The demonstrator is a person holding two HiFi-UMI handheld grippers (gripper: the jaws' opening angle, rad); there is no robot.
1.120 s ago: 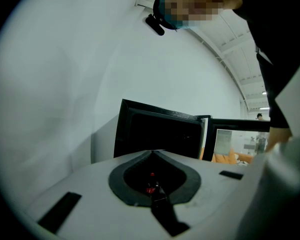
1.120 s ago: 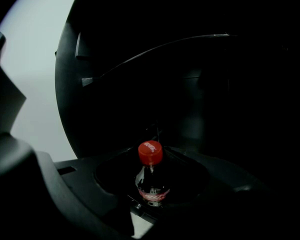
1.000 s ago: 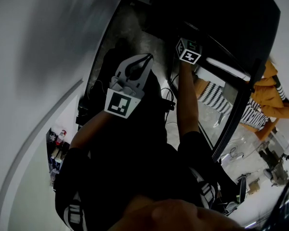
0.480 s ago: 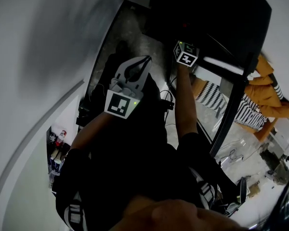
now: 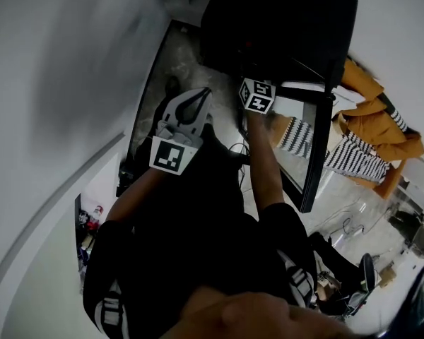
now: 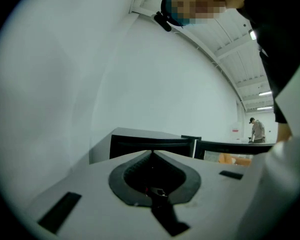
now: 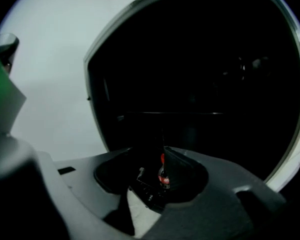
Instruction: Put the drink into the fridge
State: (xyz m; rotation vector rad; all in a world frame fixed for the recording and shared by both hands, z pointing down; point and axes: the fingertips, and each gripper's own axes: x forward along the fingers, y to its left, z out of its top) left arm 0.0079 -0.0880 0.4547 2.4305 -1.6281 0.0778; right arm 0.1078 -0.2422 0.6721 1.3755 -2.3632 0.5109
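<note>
Presently: left gripper (image 6: pixel 151 153), jaws together, nothing between. Right gripper (image 7: pixel 157 156), jaws apart (just been closing), small red-capped bottle (image 7: pixel 163 172) showing in their gap, dark fridge (image 7: pixel 200 74) ahead of them.

A white wall (image 5: pixel 71 62) shuts off the left side, and the black fridge (image 5: pixel 275 20) stands ahead. Between them a narrow strip of grey floor (image 5: pixel 184 55) lies open. On the right a black-framed glass door (image 5: pixel 318 150) juts toward the person (orange and striped cloth (image 5: pixel 371 129) shows through and past its pane) and fences that side. Cables (image 5: pixel 242 150) trail over the pale floor just beside its lower edge. Above the fridge's flat top the way is free.
</note>
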